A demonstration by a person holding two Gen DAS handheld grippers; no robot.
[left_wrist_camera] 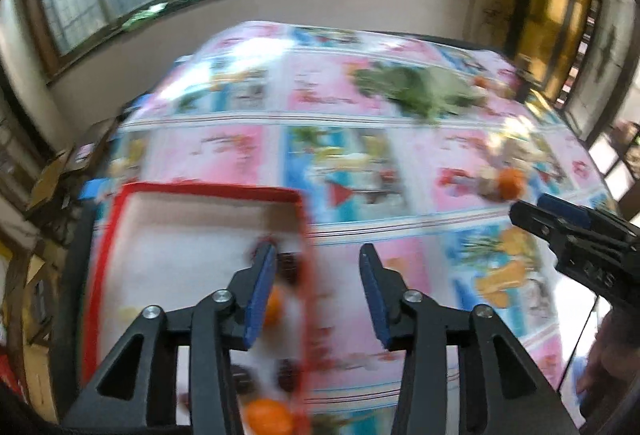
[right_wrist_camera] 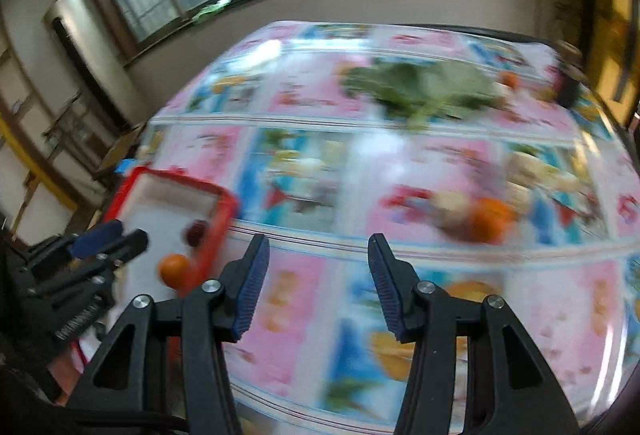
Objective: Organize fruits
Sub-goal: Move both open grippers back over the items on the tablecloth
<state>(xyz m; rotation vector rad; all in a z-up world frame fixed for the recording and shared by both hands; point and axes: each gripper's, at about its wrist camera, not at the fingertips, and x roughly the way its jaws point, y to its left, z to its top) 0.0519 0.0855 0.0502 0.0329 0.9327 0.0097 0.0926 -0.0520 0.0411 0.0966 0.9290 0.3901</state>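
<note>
Left gripper (left_wrist_camera: 318,293), black frame with blue ribbed pads: jaws wide apart, nothing between them, poised over near right edge of red-rimmed white rectangular tray (left_wrist_camera: 208,191).
Right gripper (right_wrist_camera: 318,285), same build: jaws wide apart, empty, above bare tablecloth.
Tray contents: round orange fruit (right_wrist_camera: 173,270); small dark red fruit (right_wrist_camera: 196,231); further orange and dark pieces near lower edge in left wrist view, blurred, count uncertain.
Loose item: round orange fruit (right_wrist_camera: 490,221) on glossy pink-and-blue printed tablecloth (right_wrist_camera: 320,315), right of centre, well apart from tray; pale object touching or just beside it, kind not discernible.
Far end of table: green leafy bunch (right_wrist_camera: 420,91); small orange piece (right_wrist_camera: 509,78) beside it.

Risks, as judgement:
- Heavy motion blur in both views; poor aim likely on approach to loose fruit.
- Round fruit on slick cloth; off-centre closing liable to send it rolling toward table edge.
- Left gripper close above tray rim; careless descent liable to knock rim or fruit already inside.
- Printed fruit pictures on cloth easily mistaken for real pieces.
</note>
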